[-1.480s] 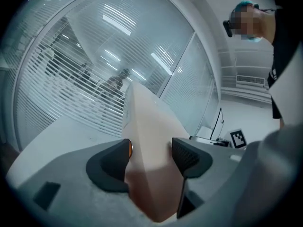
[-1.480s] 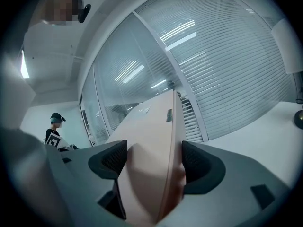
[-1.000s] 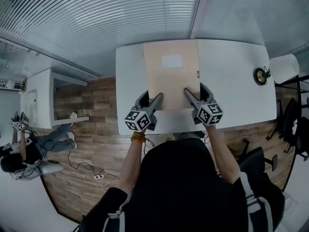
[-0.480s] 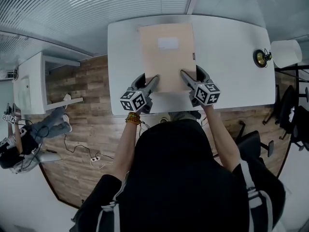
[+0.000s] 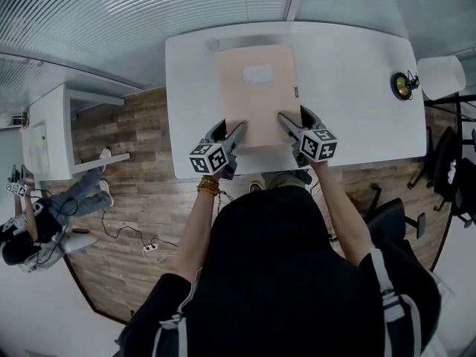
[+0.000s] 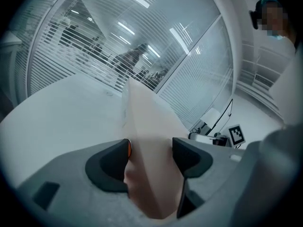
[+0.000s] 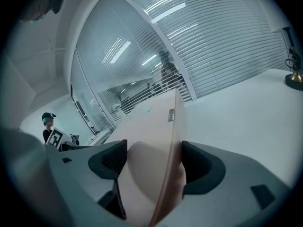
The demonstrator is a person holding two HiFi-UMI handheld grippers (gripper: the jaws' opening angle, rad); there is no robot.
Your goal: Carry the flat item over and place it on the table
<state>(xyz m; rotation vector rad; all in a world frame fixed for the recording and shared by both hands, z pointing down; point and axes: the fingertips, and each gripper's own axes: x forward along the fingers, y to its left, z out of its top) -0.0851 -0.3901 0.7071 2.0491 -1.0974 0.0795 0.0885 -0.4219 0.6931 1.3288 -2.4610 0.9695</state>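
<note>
Tan flat board [image 5: 256,99], pale label on top, over white worktop [image 5: 349,95], upper centre of frame. Left tongs [image 5: 239,131] closed on its near left corner; right tongs [image 5: 284,119] closed on its near right corner. Brass object [image 5: 402,86] at worktop's right.

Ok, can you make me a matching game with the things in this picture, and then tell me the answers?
Things:
1. board
2. table
3. gold ornament
4. floor

Matches:
a. white all over
b. brown wooden planks
c. pale tan, with the left gripper and the right gripper each shut on its near edge
d. stands near the table's right end

Right pairs: 1-c, 2-a, 3-d, 4-b
</note>
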